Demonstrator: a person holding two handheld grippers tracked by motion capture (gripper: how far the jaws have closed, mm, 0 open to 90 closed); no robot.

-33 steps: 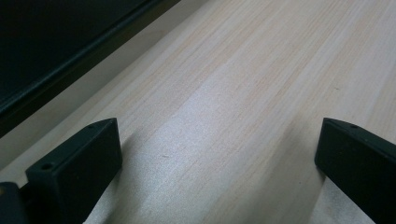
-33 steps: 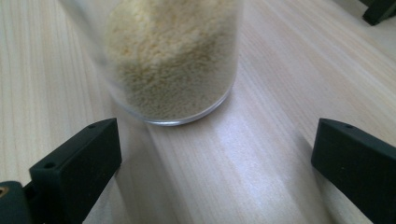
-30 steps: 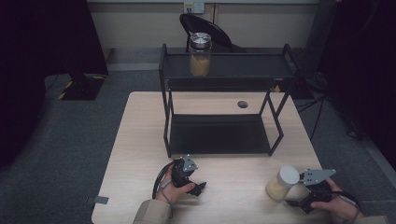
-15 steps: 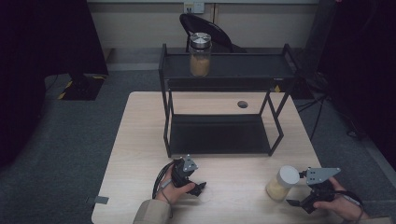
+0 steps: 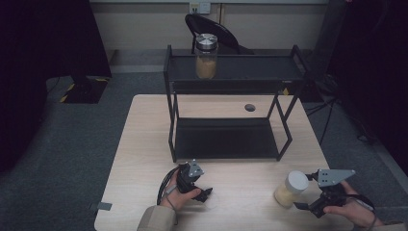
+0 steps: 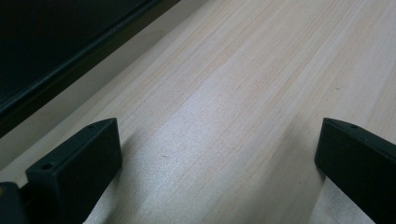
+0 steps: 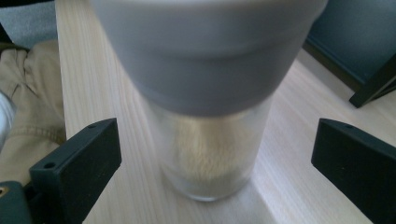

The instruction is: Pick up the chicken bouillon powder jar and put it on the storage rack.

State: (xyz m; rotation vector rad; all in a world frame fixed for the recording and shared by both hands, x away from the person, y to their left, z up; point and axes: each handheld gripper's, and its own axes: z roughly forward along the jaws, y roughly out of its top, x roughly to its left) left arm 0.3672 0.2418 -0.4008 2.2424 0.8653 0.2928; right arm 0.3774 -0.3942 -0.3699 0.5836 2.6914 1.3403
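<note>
A glass jar (image 5: 290, 189) with a pale grey lid and yellowish grains inside stands on the wooden table (image 5: 144, 144) at the front right. My right gripper (image 5: 304, 205) is just right of it, open. In the right gripper view the jar (image 7: 210, 140) stands close between the wide-apart jaws of the right gripper (image 7: 217, 156), touching neither. My left gripper (image 5: 203, 192) rests at the front middle of the table, open. In the left gripper view, the left gripper (image 6: 217, 149) has only bare wood between its jaws. A second, similar jar (image 5: 206, 57) with a metal lid stands on the rack's top shelf.
A black two-level metal rack (image 5: 231, 139) occupies the middle of the table; its lower shelf is bare. Its base edge (image 6: 70, 51) shows at the upper left of the left gripper view. A small dark hole (image 5: 249, 107) lies behind it. A chair (image 5: 211, 26) stands beyond the table.
My right gripper has drawn back slightly to the right of the jar, which stays in place. The left gripper has not moved.
</note>
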